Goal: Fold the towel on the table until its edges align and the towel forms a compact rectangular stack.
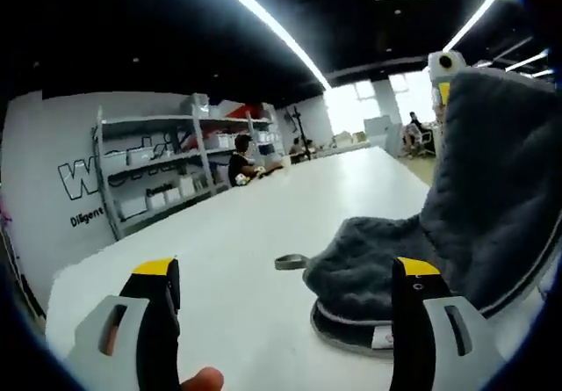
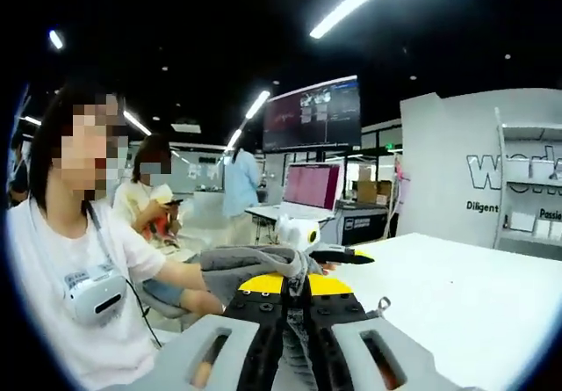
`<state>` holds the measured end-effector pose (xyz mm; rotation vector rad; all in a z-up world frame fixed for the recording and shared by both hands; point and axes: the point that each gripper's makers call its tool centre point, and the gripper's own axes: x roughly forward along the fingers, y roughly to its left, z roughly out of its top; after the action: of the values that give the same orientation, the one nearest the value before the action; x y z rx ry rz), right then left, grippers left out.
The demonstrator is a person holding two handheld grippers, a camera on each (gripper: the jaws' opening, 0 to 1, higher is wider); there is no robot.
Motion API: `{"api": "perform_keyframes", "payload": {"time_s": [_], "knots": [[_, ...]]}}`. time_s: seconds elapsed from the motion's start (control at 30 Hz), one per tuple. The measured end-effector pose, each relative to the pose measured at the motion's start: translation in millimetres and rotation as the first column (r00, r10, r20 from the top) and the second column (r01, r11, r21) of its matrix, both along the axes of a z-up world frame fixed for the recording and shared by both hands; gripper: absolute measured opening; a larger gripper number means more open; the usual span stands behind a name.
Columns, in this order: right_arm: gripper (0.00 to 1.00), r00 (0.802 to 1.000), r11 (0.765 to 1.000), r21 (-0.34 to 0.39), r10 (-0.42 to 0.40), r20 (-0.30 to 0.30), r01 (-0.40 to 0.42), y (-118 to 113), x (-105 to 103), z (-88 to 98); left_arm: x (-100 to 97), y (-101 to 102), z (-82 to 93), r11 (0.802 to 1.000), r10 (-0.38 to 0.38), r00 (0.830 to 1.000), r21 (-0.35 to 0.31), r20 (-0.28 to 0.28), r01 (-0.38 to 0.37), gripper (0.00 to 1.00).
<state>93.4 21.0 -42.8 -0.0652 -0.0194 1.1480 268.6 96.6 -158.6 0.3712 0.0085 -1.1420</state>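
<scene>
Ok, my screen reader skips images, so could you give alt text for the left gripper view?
A dark grey towel is lifted at the right above a long white table, its lower folds resting there. The left gripper is open, fingers apart.

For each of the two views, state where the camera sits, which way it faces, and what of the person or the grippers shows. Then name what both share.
Left gripper view: rides the left gripper, jaws apart, facing down the white table toward shelves; the grey towel rises at right, lifted by the right gripper.
Right gripper view: rides the right gripper, jaws shut on the towel, facing back at the person; the left gripper lies beyond.
Shared: towel, table, both grippers.
</scene>
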Motion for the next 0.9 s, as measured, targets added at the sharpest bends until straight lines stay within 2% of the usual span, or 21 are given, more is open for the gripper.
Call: {"api": "perform_keyframes", "payload": {"time_s": [0.07, 0.13, 0.17, 0.23, 0.3, 0.37, 0.57, 0.7, 0.77, 0.9], "knots": [[0.03, 1.0, 1.0, 0.003, -0.012, -0.005, 0.012, -1, 2, 0.0, -6.7, -5, -6.8, 0.999, -0.032, 0.999, 0.036, 0.007, 0.032, 0.99], [0.03, 1.0, 1.0, 0.01, -0.027, -0.013, 0.028, -3, 6, 0.6, -12.4, -7, -17.0, 0.993, -0.062, 0.998, 0.107, 0.032, 0.058, 0.99], [0.03, 0.998, 0.999, 0.011, -0.052, -0.025, 0.052, -7, 11, 0.7, -5.7, -5, -19.4, 0.987, -0.061, 0.996, 0.153, 0.058, 0.052, 0.99], [0.03, 0.996, 0.996, 0.011, -0.084, -0.039, 0.084, -12, 19, 0.7, -6.8, -4, -29.0, 0.976, -0.058, 0.995, 0.214, 0.075, 0.041, 0.99], [0.03, 0.992, 0.993, 0.017, -0.116, -0.051, 0.117, -16, 27, 1.1, -9.0, -6, -28.9, 0.979, -0.06, 0.996, 0.197, 0.061, 0.047, 0.99], [0.03, 0.984, 0.987, 0.032, -0.153, -0.09, 0.157, -23, 38, 0.9, -8.2, -5, -28.8, 0.979, -0.061, 0.996, 0.198, 0.057, 0.049, 0.99], [0.03, 0.944, 0.957, 0.029, -0.278, -0.18, 0.287, -45, 77, -12.8, -7.5, -2, -29.6, 0.977, -0.062, 0.997, 0.208, 0.049, 0.051, 0.98], [0.03, 0.909, 0.936, -0.024, -0.347, -0.23, 0.351, -61, 105, -30.8, -0.9, -2, -30.6, 0.976, -0.072, 0.997, 0.211, 0.037, 0.062, 0.97], [0.03, 0.886, 0.922, -0.056, -0.384, -0.259, 0.383, -68, 116, -42.9, -10.2, -5, -32.1, 0.975, -0.078, 0.996, 0.214, 0.041, 0.067, 0.97], [0.03, 0.851, 0.893, -0.137, -0.45, -0.27, 0.429, -80, 138, -66.4, -17.1, -6, -32.0, 0.973, -0.092, 0.994, 0.217, 0.052, 0.079, 0.97]]}}
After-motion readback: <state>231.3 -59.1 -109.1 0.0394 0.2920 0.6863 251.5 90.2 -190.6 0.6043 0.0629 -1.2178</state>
